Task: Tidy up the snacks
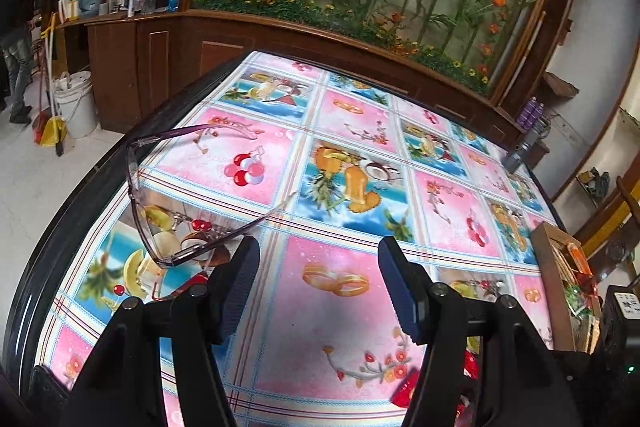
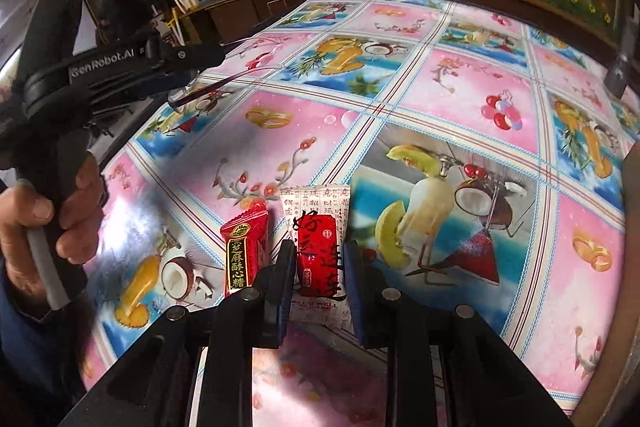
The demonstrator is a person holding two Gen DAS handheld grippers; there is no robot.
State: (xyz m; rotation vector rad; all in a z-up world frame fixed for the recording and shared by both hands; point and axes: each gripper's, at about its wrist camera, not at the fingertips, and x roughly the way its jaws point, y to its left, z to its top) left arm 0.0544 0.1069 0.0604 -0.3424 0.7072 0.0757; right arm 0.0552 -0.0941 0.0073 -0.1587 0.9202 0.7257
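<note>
My right gripper [image 2: 318, 259] is shut on a white snack packet with a red label [image 2: 320, 227], one pad against each side of it. A red candy wrapper with gold print [image 2: 244, 251] lies on the table just left of that gripper's left finger. My left gripper [image 1: 316, 279] stands open over a pink square of the tablecloth with nothing between its fingers. A person's hand [image 2: 60, 219] holds the left gripper at the left of the right wrist view. Bits of red wrapper [image 1: 404, 391] show low beside the left gripper's right finger.
Purple-framed glasses [image 1: 160, 211] lie unfolded on the patterned table [image 1: 352, 115], left of the left gripper. A cardboard box [image 1: 548, 267] with wrapped snacks sits at the table's right edge. A grey object [image 1: 516, 155] stands at the far right corner. A wooden cabinet with artificial flowers lines the back.
</note>
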